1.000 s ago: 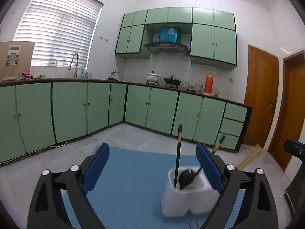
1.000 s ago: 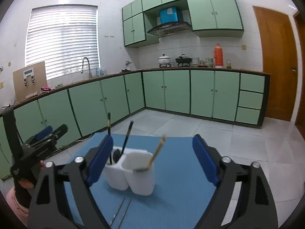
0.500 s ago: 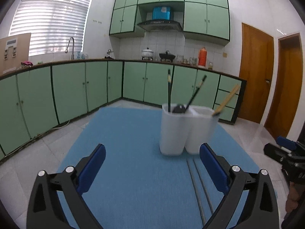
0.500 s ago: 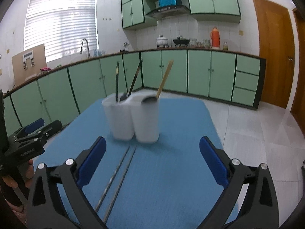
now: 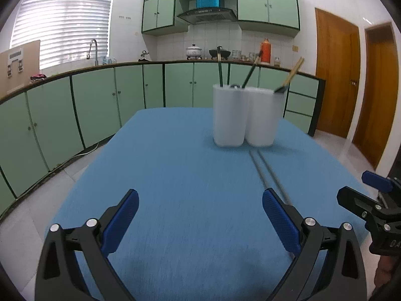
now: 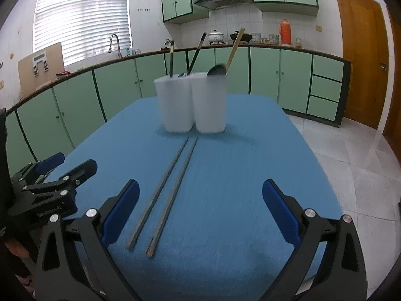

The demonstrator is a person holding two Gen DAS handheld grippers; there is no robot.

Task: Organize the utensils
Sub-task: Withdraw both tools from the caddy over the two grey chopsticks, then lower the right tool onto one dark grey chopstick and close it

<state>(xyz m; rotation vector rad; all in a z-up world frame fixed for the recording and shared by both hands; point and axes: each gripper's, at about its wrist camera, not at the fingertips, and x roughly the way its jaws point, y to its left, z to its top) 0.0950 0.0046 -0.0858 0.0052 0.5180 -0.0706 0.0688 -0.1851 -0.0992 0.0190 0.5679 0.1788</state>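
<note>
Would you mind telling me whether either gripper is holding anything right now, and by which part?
Nothing is held. Both the left gripper and right gripper are open and empty; the chopsticks lie untouched on the mat.

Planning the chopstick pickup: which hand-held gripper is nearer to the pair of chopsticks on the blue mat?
Right hand-held gripper: the chopsticks end between its open fingers. The left hand-held gripper sits to their left.

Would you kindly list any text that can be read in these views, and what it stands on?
Left tool, white print on its black body: mirrored and too blurred to read.
Right tool, white letters at the picture's edge: cut off, unreadable.
Cardboard box, printed marks: too small to read.
Nothing else legible.
</note>
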